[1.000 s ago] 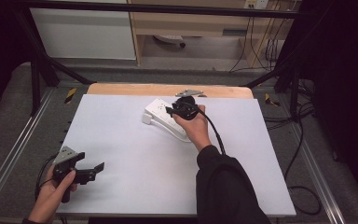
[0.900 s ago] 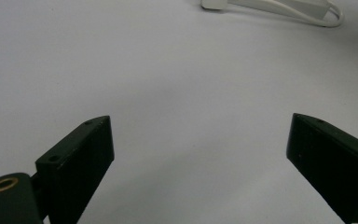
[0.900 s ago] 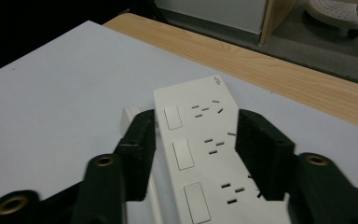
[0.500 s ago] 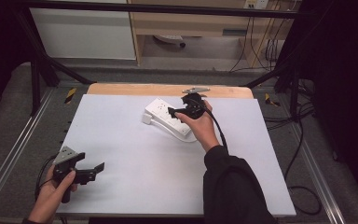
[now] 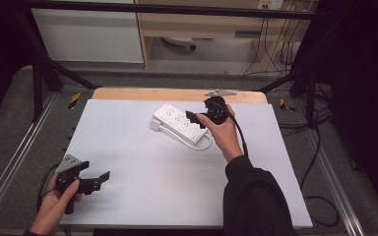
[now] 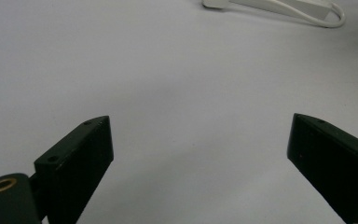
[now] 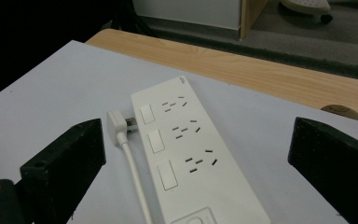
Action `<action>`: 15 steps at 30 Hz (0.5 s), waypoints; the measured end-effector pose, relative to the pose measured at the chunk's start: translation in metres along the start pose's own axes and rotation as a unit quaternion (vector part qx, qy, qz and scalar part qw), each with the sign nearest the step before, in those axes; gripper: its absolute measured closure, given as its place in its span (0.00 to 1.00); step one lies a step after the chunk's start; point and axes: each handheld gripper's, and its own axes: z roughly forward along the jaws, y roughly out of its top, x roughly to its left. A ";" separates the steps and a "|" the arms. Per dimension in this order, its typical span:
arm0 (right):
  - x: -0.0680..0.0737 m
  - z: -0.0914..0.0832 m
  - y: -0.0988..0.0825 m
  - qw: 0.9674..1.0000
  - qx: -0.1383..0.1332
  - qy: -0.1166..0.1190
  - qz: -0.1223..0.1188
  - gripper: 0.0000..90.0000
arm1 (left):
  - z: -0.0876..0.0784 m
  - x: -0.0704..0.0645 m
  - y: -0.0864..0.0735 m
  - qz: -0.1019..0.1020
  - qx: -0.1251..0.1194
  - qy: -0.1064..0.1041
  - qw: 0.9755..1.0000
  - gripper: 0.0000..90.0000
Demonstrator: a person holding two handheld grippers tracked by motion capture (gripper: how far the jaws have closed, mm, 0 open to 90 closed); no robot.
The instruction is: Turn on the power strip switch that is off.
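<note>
My right gripper [image 5: 195, 118]: jaws just spread wide, nothing between them, lifted off | power strip [image 5: 181, 122] now released, flat on mat at 12 o'clock, white plug [image 7: 118, 122] beside it | my left gripper [image 5: 94, 179] spread, idle at 7 o'clock | placement looks finished

A white table top [image 5: 142, 172] has a bare wooden strip [image 5: 142, 94] along its far edge. Beyond stand a white cabinet [image 5: 91, 34] and a wooden shelf [image 5: 202, 24]. Grey floor [image 5: 10, 123], dark cables [image 5: 320, 162], black frame bars [image 5: 44, 64] surround it.
</note>
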 end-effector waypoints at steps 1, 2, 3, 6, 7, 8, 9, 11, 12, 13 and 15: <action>-0.001 -0.003 0.000 1.000 -0.002 -0.004 0.000 0.05 | 0.000 0.000 0.000 -0.001 0.000 0.001 1.000 0.08; -0.002 -0.005 0.000 1.000 -0.004 -0.006 0.000 0.05 | 0.000 0.000 0.000 -0.002 0.000 0.000 1.000 0.08; -0.003 -0.008 -0.001 1.000 -0.006 -0.008 0.000 0.06 | 0.000 0.000 0.000 -0.003 0.000 0.000 1.000 0.08; -0.006 -0.016 -0.001 1.000 -0.008 -0.007 0.001 0.06 | 0.000 0.000 0.000 -0.004 0.000 0.001 1.000 0.08; -0.006 -0.019 -0.002 1.000 -0.014 -0.011 -0.003 0.06 | 0.000 0.000 0.000 -0.003 -0.001 0.002 1.000 0.08; -0.007 -0.022 -0.003 1.000 -0.018 -0.010 -0.006 0.06 | 0.000 0.000 -0.001 -0.003 -0.001 0.002 1.000 0.08; -0.008 -0.025 -0.003 1.000 -0.021 -0.010 -0.007 0.06 | 0.000 0.000 -0.001 -0.004 -0.001 0.001 1.000 0.08; -0.010 -0.030 -0.005 1.000 -0.028 -0.010 -0.006 0.06 | -0.001 0.001 -0.001 -0.004 -0.002 0.002 1.000 0.08; -0.010 -0.033 -0.006 0.999 -0.031 -0.011 -0.007 0.06 | -0.001 0.001 -0.001 -0.005 -0.002 0.002 1.000 0.08; -0.011 -0.036 -0.008 0.999 -0.033 -0.013 -0.009 0.06 | -0.001 0.001 -0.001 -0.005 -0.002 0.002 1.000 0.08; -0.012 -0.042 -0.011 0.999 -0.036 -0.016 -0.012 0.06 | -0.001 0.001 -0.001 -0.006 -0.002 0.003 1.000 0.08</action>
